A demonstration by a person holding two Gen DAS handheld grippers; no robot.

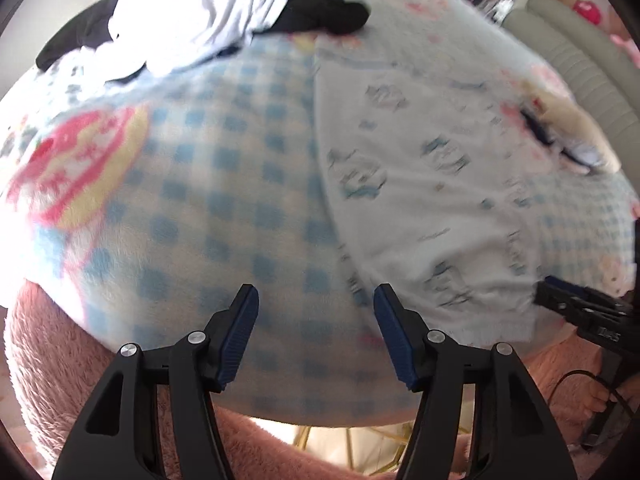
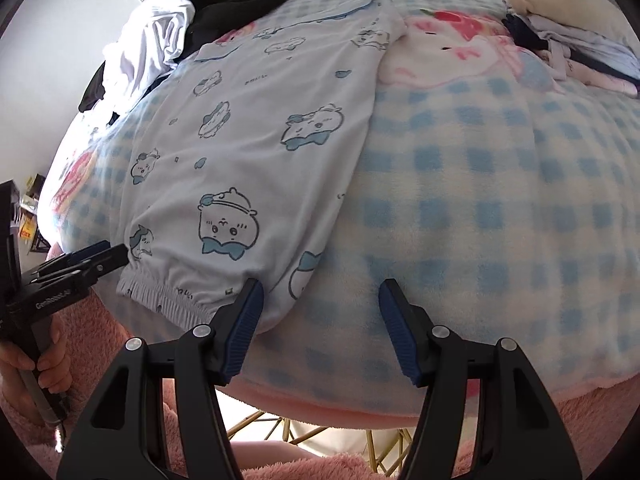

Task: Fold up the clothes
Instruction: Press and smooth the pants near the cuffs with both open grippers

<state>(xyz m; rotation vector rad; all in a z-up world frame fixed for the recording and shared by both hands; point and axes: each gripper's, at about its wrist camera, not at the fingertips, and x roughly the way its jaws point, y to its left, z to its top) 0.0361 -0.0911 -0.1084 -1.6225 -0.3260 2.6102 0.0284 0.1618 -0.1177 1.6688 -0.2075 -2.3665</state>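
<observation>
Flat on the blue-checked blanket (image 2: 500, 184) lie the pale printed pyjama trousers (image 2: 256, 152), elastic waistband (image 2: 168, 296) at the near edge. Right gripper (image 2: 320, 312) tilts steeply downward just above the waistband's right corner, fingers spread, nothing between them; whether its left pad (image 2: 244, 328) touches the cloth cannot be told. Left gripper (image 1: 316, 320) tilts down likewise over the blanket beside the trousers' left edge, fingers spread and empty. A hand (image 2: 44, 368) grips its handle at lower left. Farther back, a white and black clothes heap (image 2: 168, 40); a folded stack (image 2: 576, 56) at right.
</observation>
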